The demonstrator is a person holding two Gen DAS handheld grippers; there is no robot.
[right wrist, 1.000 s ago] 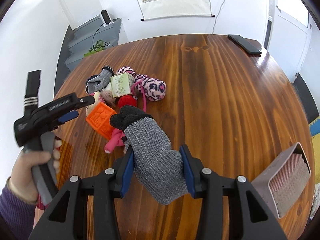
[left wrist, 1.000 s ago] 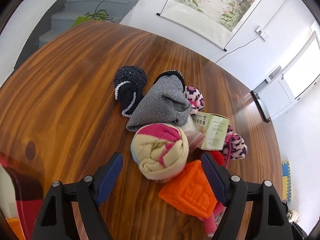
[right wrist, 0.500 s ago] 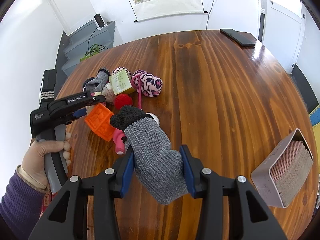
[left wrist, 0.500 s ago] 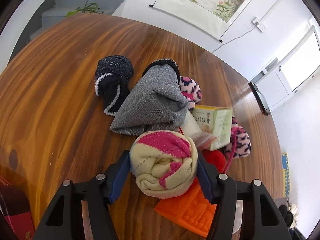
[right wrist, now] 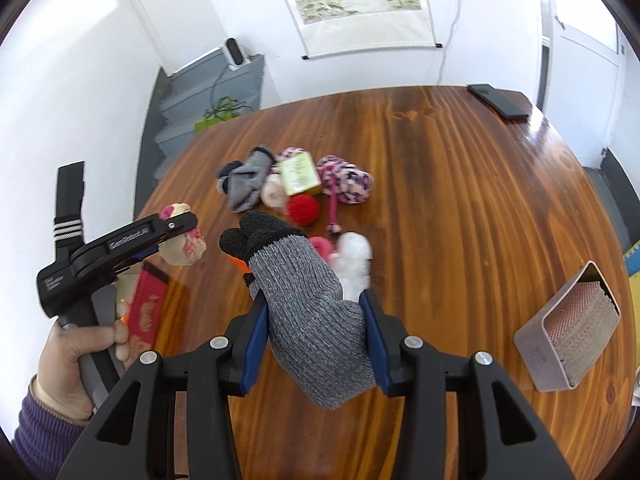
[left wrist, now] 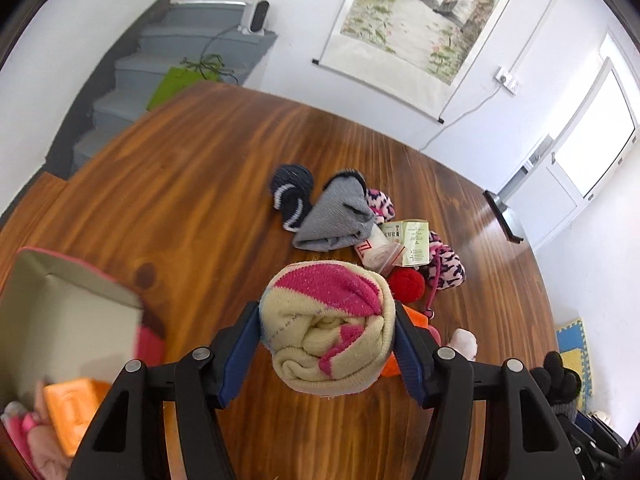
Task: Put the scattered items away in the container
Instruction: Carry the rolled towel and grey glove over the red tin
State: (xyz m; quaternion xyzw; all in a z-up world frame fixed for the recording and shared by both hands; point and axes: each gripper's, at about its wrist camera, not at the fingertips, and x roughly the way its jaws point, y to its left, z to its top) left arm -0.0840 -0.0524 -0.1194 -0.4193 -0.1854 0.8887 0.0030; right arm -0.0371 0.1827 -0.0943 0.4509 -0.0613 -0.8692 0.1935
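Observation:
My left gripper (left wrist: 326, 332) is shut on a rolled cream-and-pink sock (left wrist: 328, 320) and holds it above the wooden table (left wrist: 200, 184). The open red box (left wrist: 60, 304) with a cream inside stands low at the left; an orange block (left wrist: 72, 408) lies in it. My right gripper (right wrist: 316, 332) is shut on a grey glove (right wrist: 308, 308) with black fingertips. The pile beyond holds a dark blue sock (left wrist: 292, 188), another grey glove (left wrist: 334, 220), a green carton (left wrist: 414, 240), a red ball (left wrist: 406, 285) and leopard-print pieces (left wrist: 446, 268).
A grey open-fronted case (right wrist: 568, 336) stands on the table at the right, and a black phone (right wrist: 498, 102) lies at the far edge. A white plush (right wrist: 354, 264) lies just past the right fingers. A hand in a purple sleeve (right wrist: 76, 344) holds the left gripper.
The left jaws closed on the sock roll and lifted it off the pile, swinging left so the red box came into view. The right gripper rose a little, still holding the glove.

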